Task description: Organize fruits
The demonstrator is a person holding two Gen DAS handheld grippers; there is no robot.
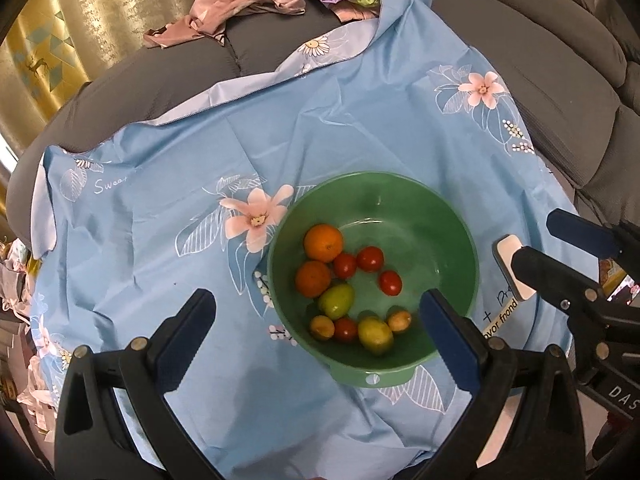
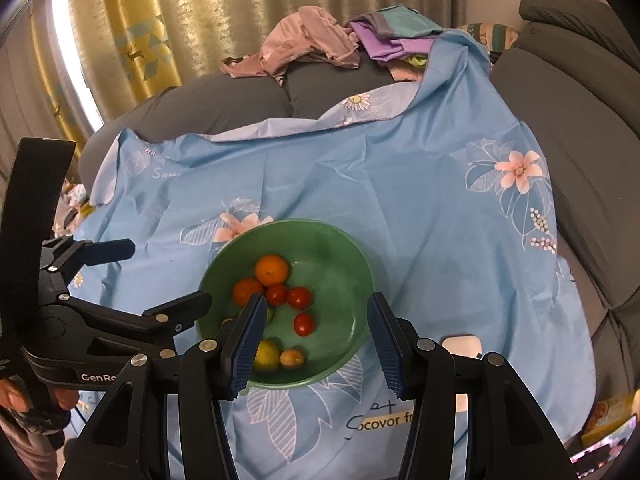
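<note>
a blue flowered cloth (image 1: pixel 320 128) covers a grey sofa (image 1: pixel 540 52); gold curtains (image 2: pixel 168 20) hang along the top of the frame, crumpled clothes (image 2: pixel 304 46) below them. at lower centre a green bowl (image 1: pixel 456 216) holds two oranges (image 1: pixel 323 242), red tomatoes (image 1: pixel 370 258) and greenish fruits (image 1: pixel 337 301). the left gripper (image 1: pixel 316 306) and right gripper (image 2: pixel 316 322) both gape apart with nothing between the fingers, over the bowl's near rim.

We saw the fruits (image 1: pixel 340 284) in the bowl (image 1: pixel 440 216), which sat on the sheet (image 1: pixel 160 208) near the sofa's (image 1: pixel 540 60) front edge.
</note>
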